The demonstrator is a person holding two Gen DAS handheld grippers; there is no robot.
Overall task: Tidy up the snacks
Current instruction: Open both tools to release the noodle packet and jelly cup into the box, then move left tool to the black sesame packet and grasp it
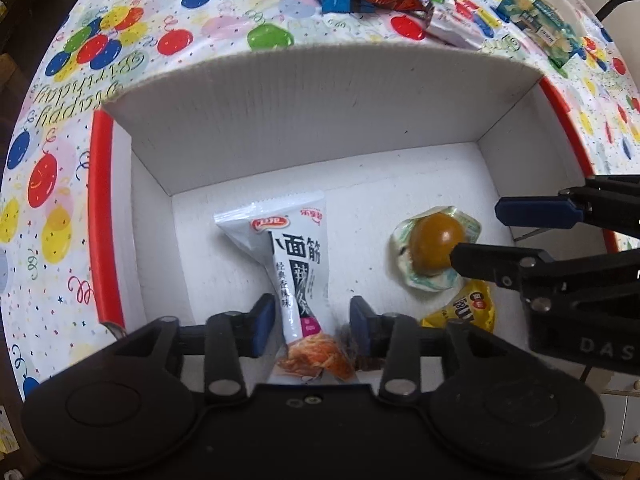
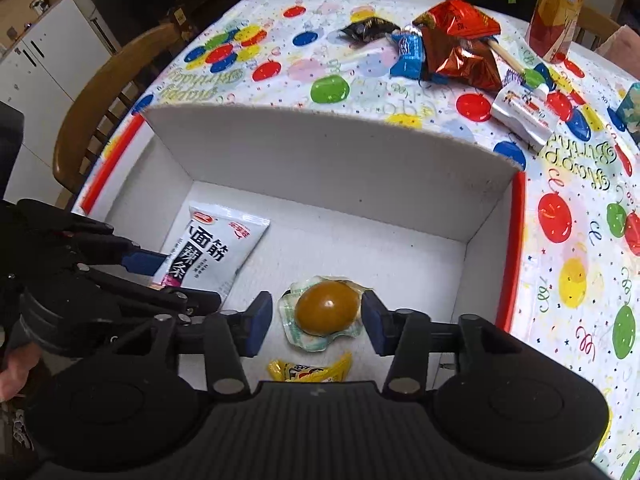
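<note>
Two pairs of tongs reach into our white box: left tongs stand wide around the white pouch, right tongs wide astride the packed egg, apparently just released. Beyond them on the worktop, loose snacks await sorting.

The yellow packet in the white box is half hidden under the right gripper's body; beyond the box, the bottle loses its top to the frame edge; the teal packet is cropped at the right border.
</note>
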